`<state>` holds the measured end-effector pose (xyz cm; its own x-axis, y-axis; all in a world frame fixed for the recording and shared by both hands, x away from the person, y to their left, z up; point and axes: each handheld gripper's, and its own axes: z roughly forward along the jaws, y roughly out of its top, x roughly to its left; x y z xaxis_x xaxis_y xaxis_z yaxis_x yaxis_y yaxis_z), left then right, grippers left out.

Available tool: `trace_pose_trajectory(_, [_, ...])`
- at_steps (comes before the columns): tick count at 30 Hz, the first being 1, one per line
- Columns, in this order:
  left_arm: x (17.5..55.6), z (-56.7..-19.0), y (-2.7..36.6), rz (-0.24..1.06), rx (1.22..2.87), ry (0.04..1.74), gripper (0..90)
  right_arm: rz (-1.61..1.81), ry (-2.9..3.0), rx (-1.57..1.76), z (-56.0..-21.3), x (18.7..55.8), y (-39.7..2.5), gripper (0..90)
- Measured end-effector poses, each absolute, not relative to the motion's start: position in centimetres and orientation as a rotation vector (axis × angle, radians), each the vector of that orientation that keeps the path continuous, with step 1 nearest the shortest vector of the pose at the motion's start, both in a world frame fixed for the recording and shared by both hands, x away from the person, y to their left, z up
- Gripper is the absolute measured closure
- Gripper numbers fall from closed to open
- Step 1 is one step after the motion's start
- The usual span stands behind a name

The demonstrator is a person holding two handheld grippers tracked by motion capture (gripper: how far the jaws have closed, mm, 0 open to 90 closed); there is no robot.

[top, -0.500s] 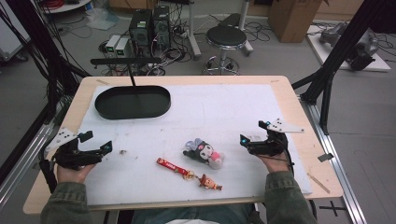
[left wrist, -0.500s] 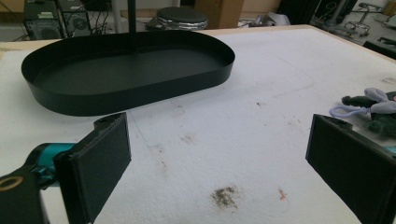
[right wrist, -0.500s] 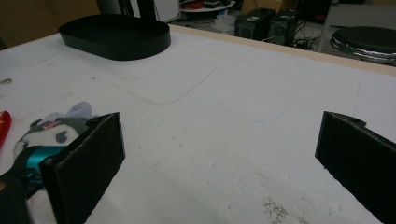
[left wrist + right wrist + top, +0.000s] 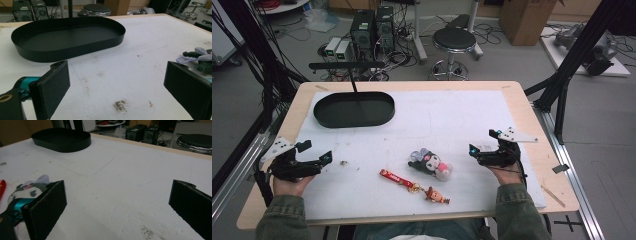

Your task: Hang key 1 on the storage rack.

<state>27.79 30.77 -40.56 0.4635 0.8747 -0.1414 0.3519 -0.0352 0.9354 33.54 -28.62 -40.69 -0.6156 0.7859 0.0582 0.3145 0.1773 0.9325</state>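
A small plush toy [image 4: 431,163] in black, white and pink lies near the table's front middle; it also peeks in at the right edge of the left gripper view [image 4: 200,57] and at the left of the right gripper view [image 4: 27,188]. A red strap keychain [image 4: 398,178] with a small figure charm [image 4: 437,195] lies just in front of it. My left gripper [image 4: 323,150] stands open at the front left. Open too is my right gripper [image 4: 484,142], just right of the plush. Nothing sits between either pair of jaws. A black oval tray [image 4: 354,109] rests at the back left, seen also in the left gripper view [image 4: 62,50] and in the right gripper view [image 4: 62,141].
A white foam sheet [image 4: 452,115] covers the wooden table. A black stand pole [image 4: 353,80] rises at the tray's far side. Beyond the table stand a round stool [image 4: 453,40] and computer cases [image 4: 372,25]. Small dirt marks [image 4: 344,163] dot the sheet.
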Motion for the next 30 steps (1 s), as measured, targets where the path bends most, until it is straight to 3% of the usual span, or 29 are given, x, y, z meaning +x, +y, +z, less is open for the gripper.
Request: trace_pose_trajectory(30, [27.9, -40.6, 30.8, 0.593, 1.615, 1.084, 7.0, 1.409, 2.103, 0.991, -40.2, 33.1, -26.9, 0.7])
